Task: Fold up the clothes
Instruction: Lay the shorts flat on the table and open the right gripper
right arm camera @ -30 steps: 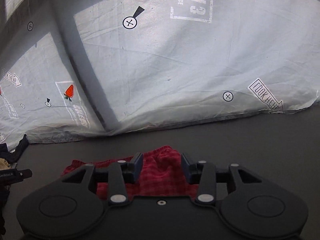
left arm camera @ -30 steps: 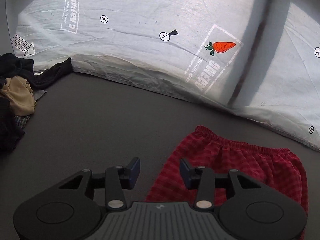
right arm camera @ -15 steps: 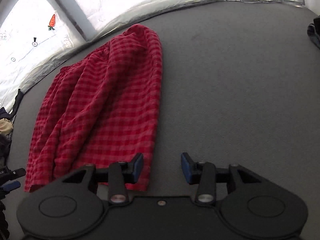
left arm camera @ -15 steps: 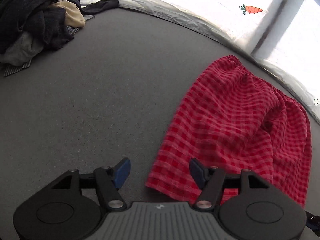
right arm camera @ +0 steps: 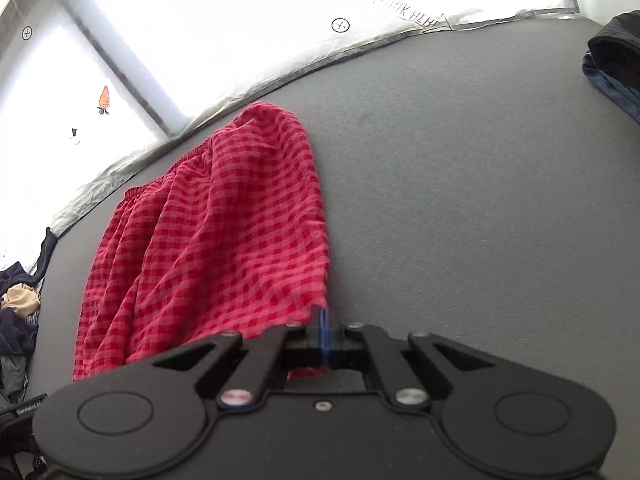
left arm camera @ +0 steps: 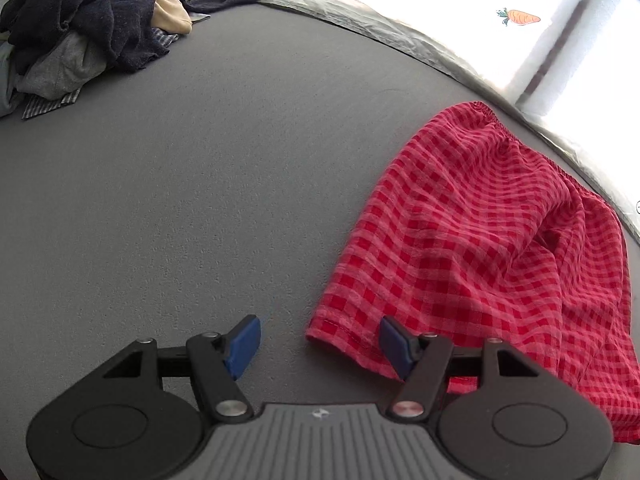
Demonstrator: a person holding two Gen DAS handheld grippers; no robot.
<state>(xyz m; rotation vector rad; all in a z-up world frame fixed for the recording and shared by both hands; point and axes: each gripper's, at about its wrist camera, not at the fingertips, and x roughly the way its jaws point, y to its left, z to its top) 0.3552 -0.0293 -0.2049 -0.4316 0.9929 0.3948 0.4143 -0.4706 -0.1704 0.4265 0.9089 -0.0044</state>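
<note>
Right tool point(right arm camera: 324, 322) newly clamped on shorts point(right arm camera: 224, 240)

A grey felt-like table point(left arm camera: 224, 168) carries red checked shorts point(left arm camera: 492, 248) spread flat near its far edge, a heap of dark and tan clothes point(left arm camera: 84, 28) at one end, and folded dark garments point(right arm camera: 616, 64) at the other.

Both views are being lit by strong daylight from the far side, where the printed white sheet point(left arm camera: 520, 20) is being blown out to near pure white, its markings barely being kept. The grey surface point(left arm camera: 240, 160) is being lit evenly and softly. Straight edges are being bent by heavy fisheye distortion, and the corners are being darkened. A blue smear of motion blur is being shown at the right gripper point(right arm camera: 323, 322).
</note>
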